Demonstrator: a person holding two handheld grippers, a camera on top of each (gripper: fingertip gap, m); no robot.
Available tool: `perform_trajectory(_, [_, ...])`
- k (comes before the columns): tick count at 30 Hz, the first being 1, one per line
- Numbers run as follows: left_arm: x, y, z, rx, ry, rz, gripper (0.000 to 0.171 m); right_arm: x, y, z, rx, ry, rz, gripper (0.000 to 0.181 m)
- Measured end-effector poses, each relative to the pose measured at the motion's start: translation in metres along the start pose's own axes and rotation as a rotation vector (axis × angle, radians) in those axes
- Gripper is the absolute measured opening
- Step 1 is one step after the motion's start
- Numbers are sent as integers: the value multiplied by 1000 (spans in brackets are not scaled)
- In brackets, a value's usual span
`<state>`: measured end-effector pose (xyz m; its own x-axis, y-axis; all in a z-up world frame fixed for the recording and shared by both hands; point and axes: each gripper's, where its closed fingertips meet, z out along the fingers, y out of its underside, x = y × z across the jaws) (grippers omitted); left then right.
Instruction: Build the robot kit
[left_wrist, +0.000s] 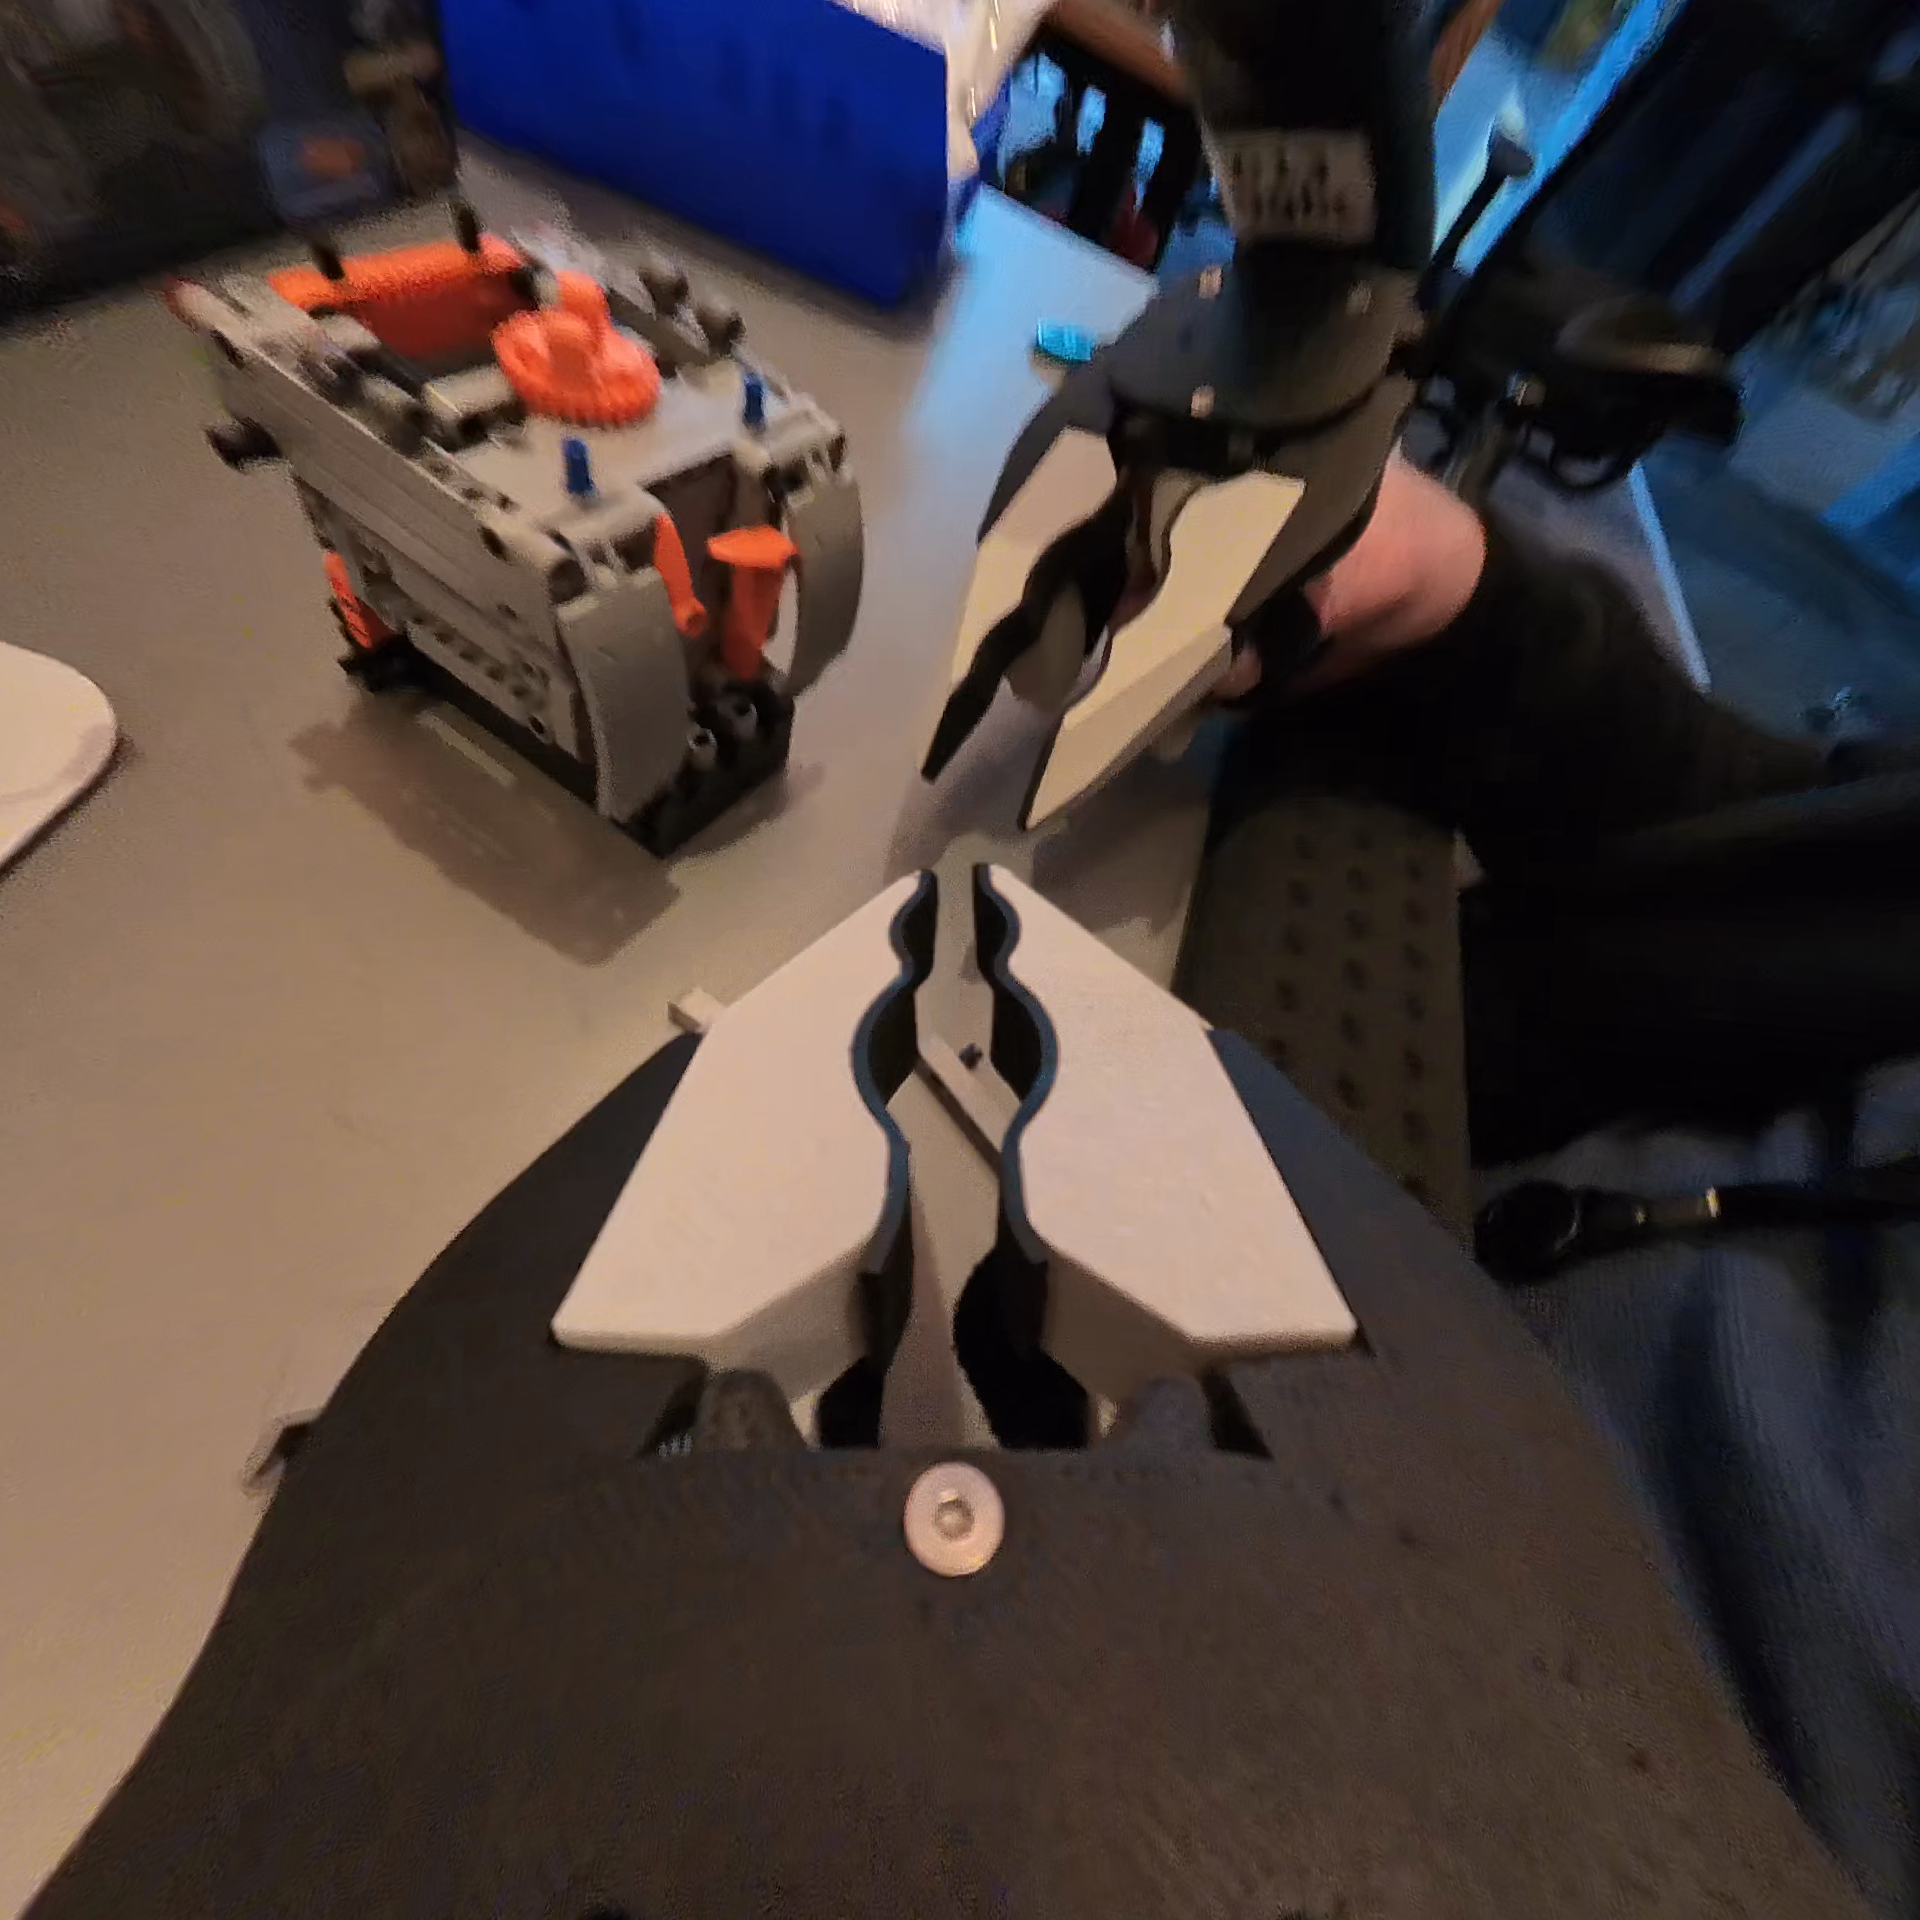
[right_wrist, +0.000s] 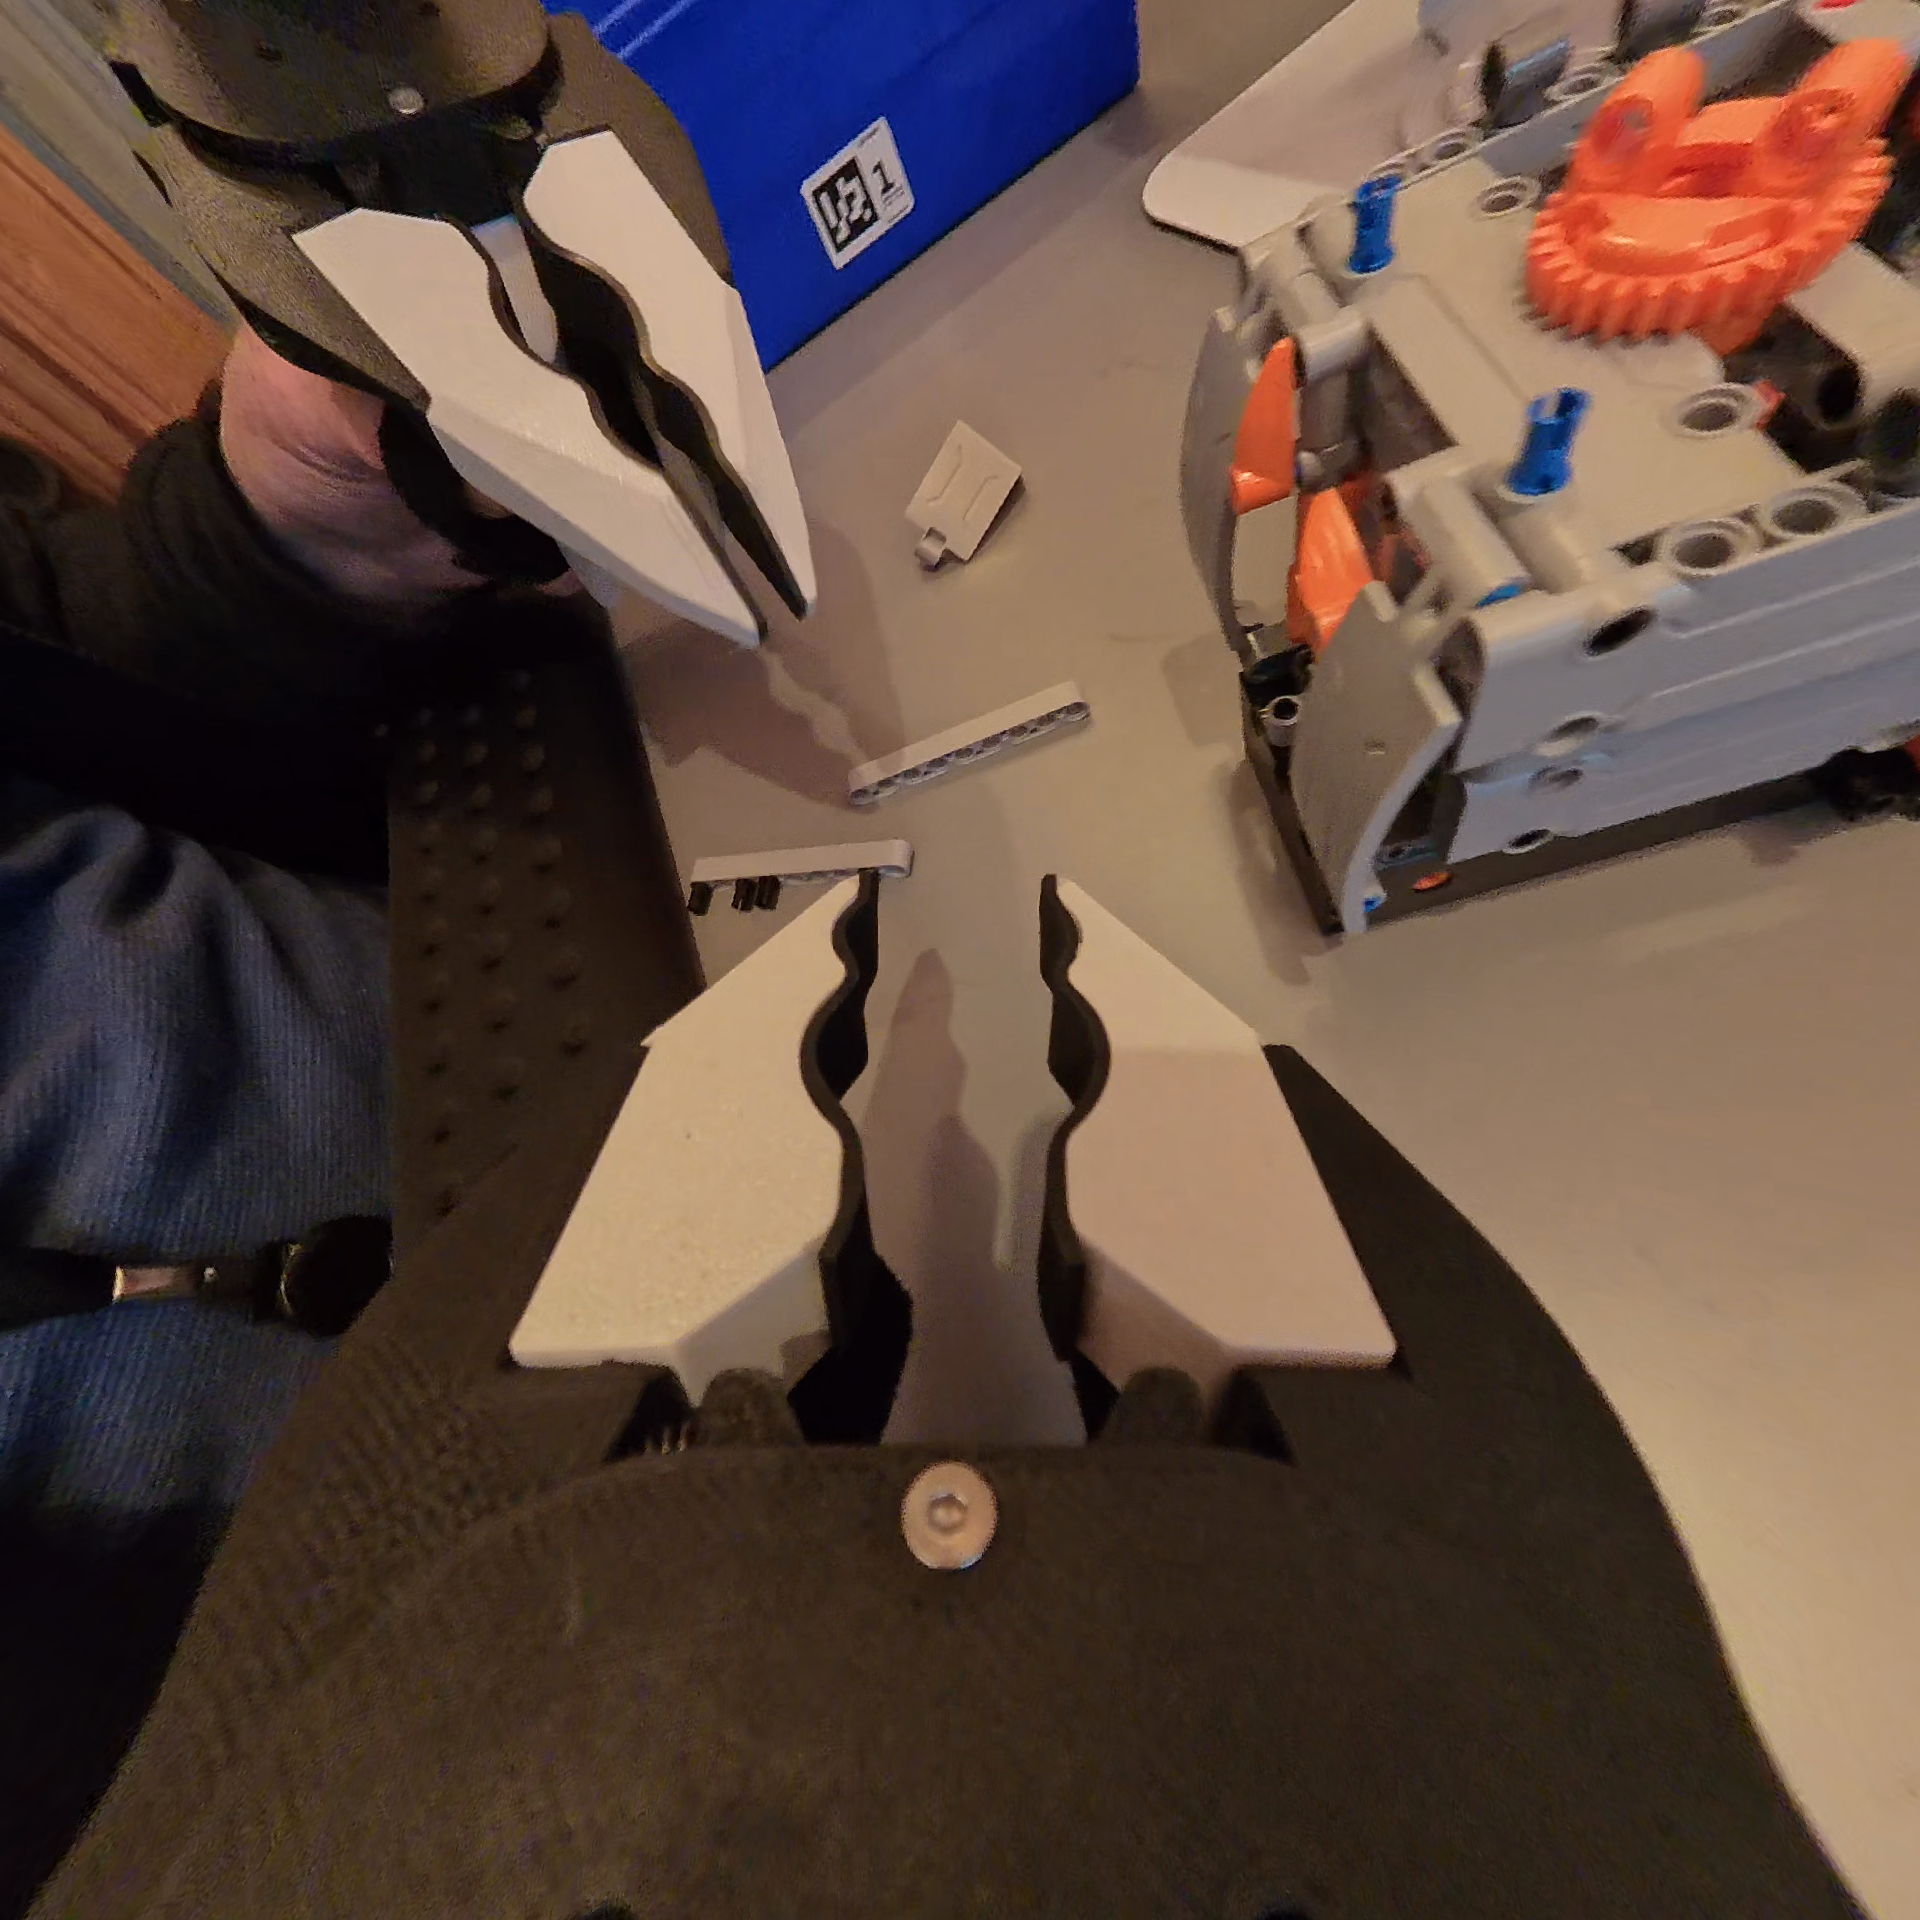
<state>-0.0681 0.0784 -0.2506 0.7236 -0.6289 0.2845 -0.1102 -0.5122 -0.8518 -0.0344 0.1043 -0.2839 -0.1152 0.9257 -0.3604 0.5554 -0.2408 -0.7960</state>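
Note:
A grey and orange brick-built model (left_wrist: 540, 520) with an orange gear (left_wrist: 577, 364) on top stands on the grey table (left_wrist: 208, 1039). It also shows in the right wrist view (right_wrist: 1558, 582). My left gripper (left_wrist: 956, 883) is almost shut, with only a narrow slit between the fingers, and hovers over a grey piece (left_wrist: 961, 1081) that is mostly hidden. It also shows in the right wrist view (right_wrist: 781, 621), with nothing visible in it. My right gripper (right_wrist: 956, 883) is open and empty above the table. A grey beam with black pins (right_wrist: 800, 862) lies by its left fingertip. A plain grey beam (right_wrist: 966, 743) and a small grey panel (right_wrist: 961, 494) lie ahead.
A blue box (right_wrist: 862, 125) stands at the back. A white flat thing (right_wrist: 1216, 177) lies beyond the model. A black perforated seat (right_wrist: 499, 883) and a person's legs are at the table's edge. A small cyan piece (left_wrist: 1065, 338) lies far off. About 6 cm separates my left fingertips from my right. The white flat thing (right_wrist: 1216, 177) lies around 25 cm away from my left fingertips.

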Motion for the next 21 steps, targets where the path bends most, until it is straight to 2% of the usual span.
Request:
perform_trajectory(6, [11,49,14,-308,-19,85,18,-10,16,14,-108,-18,-82,28])
perform_trajectory(10, [12,73,24,-455,-81,116,25,-12,19,17,-130,-16,-108,27])
perform_trajectory(16, [9,74,32,-484,-144,166,0,-12,16,15,-109,-17,-105,26])
perform_trajectory(21, [6,71,33,-453,-145,178,0,-14,12,13,-88,-26,-107,26])
